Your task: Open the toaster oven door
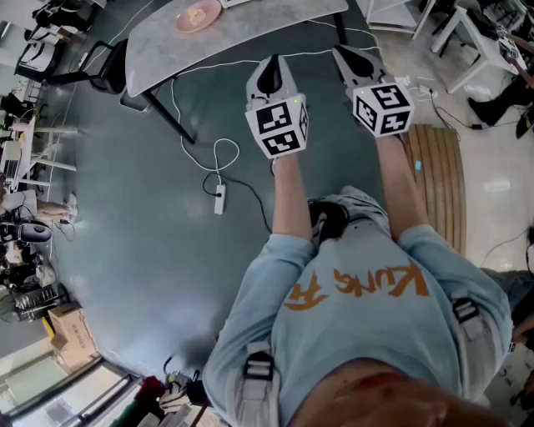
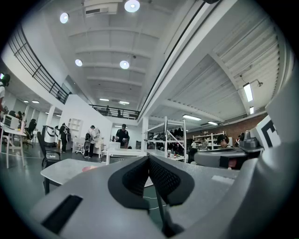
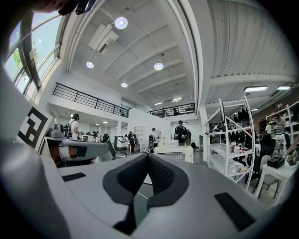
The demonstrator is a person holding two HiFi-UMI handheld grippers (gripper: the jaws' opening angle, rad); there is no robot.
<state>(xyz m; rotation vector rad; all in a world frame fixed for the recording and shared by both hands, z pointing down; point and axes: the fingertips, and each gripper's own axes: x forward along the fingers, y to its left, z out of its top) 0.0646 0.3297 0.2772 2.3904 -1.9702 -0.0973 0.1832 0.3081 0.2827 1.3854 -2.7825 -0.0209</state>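
No toaster oven shows in any view. My left gripper (image 1: 271,65) and right gripper (image 1: 342,53) are held side by side in front of the person's chest, above the grey floor. Both point toward a grey table (image 1: 250,29). Each is shut with its black pads pressed together and nothing between them. The left gripper view shows the left gripper (image 2: 148,159) aimed level across a large hall, with the right gripper's marker cube (image 2: 268,133) at its right edge. In the right gripper view the right gripper (image 3: 147,157) also faces the hall.
A pink plate (image 1: 198,15) lies on the grey table. A white power strip (image 1: 219,200) and its cable lie on the floor at left. A slatted wooden panel (image 1: 438,183) lies at right. Ahead are white tables (image 3: 174,151), a metal rack (image 3: 231,140) and standing people (image 2: 122,135).
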